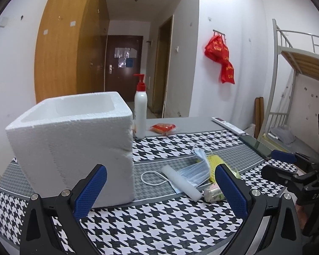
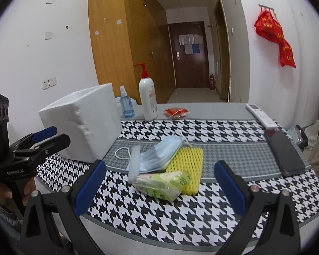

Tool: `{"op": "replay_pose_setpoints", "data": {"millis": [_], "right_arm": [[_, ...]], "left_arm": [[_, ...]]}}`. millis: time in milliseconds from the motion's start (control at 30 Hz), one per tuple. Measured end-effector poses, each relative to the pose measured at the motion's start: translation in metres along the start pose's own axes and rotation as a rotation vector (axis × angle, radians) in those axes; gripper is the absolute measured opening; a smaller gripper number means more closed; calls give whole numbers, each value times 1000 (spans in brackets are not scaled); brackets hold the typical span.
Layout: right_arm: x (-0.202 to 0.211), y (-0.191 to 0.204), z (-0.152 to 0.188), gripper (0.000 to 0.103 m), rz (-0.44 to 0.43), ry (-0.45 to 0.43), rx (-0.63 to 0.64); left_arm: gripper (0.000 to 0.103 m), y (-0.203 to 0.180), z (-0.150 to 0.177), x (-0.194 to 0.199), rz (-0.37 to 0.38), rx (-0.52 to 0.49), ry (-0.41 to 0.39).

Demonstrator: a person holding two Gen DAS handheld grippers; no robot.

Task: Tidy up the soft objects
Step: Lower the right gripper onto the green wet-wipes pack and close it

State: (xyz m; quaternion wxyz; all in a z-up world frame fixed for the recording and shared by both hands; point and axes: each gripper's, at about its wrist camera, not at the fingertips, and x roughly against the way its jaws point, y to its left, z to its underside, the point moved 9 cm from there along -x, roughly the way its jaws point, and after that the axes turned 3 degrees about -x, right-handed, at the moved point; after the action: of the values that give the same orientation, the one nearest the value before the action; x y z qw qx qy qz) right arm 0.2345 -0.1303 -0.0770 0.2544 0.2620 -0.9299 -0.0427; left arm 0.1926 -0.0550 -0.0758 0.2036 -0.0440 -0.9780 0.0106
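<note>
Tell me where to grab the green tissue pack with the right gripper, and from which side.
Grip the green tissue pack across its short width, near the middle. It lies flat at the near edge of the pile, leaning on the yellow foam net, closest to the right gripper, whose jaws are open. Probably best to come straight in from the near side, low over the cloth.

The foam box [image 1: 74, 148] hides the spray bottle [image 2: 125, 104] (left view only).
</note>
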Motion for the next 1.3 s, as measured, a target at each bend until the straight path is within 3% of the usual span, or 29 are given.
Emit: {"op": "replay_pose_setpoints", "data": {"millis": [567,1300], "right_arm": [[-33,-7,18,103,-53,87,-8],[-74,0,34,103,-81,215,43]], "left_arm": [[102,-1,19,-26,-27,17,92],[102,5,18,-50,-57,32,121]]}}
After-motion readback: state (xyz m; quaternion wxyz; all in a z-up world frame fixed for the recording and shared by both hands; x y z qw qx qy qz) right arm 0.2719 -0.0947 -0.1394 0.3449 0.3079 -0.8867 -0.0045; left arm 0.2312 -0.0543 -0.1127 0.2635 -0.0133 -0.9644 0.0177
